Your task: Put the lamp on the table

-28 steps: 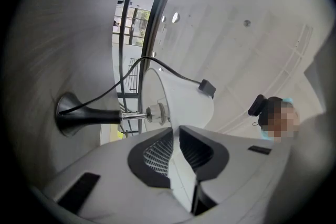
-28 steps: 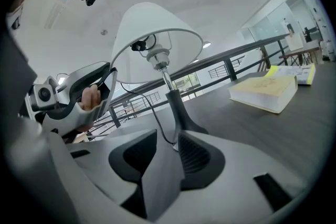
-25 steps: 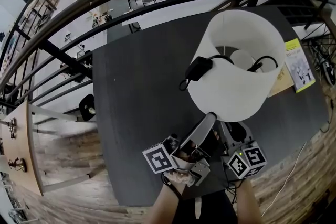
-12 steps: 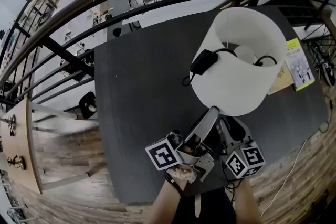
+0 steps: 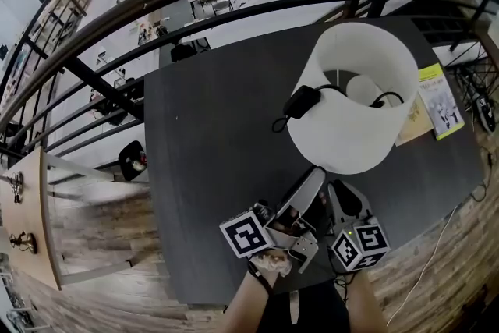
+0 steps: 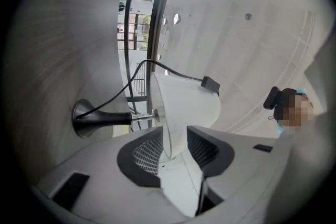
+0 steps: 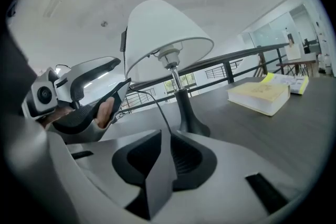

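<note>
My left gripper (image 6: 176,140) has just been opening; its jaws stand spread, the smooth white shade's (image 6: 184,107) thin rim loose between them; the right gripper (image 7: 167,150), just closing, is narrowly apart and empty; the lamp (image 5: 355,101) stands on its flared black base (image 7: 188,122) on the matte dark table (image 5: 210,152), as a second ago; a curved railing (image 5: 156,8) runs behind.

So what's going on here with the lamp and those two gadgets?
A person holds a handheld tool in each hand. The lamp already stands upright on the dark table. The left tool has just been opening its jaws, and the rim of the white shade sits loosely between them, apparently letting go. The right tool, near the lamp's base, has just been closing, with nothing visibly between its jaws.
</note>
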The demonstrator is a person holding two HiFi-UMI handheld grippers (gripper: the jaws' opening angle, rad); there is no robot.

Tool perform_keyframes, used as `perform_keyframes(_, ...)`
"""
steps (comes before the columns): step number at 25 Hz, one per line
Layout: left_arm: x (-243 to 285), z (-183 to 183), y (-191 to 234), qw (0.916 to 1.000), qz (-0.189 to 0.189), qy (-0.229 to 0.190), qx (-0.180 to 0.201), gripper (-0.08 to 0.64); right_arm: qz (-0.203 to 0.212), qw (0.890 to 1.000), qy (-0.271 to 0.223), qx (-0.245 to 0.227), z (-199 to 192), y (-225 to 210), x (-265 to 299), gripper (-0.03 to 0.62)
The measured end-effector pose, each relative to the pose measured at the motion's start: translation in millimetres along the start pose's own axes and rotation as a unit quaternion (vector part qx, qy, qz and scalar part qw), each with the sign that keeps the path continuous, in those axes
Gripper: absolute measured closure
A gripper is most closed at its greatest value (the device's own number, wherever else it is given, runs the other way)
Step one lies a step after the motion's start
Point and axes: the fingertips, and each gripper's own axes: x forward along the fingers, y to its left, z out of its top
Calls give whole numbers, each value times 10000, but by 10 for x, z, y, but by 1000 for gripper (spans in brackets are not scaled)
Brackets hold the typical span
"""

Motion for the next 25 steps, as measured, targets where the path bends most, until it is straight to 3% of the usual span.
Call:
perform_keyframes(6, -193, -81, -34, 9996, 152, -48, -211, 416, -215, 9998, -4, -9, 115, 104, -118, 555)
perform_keyframes(10, -349, -141, -40, 9991, 318, -125, -259, 472, -205, 9997, -57, 74, 194, 205, -205, 573)
perform_keyframes(25, -339, -437, -253, 9980, 546, 182, -271, 514, 29, 9995, -309, -7, 763, 373, -621, 575)
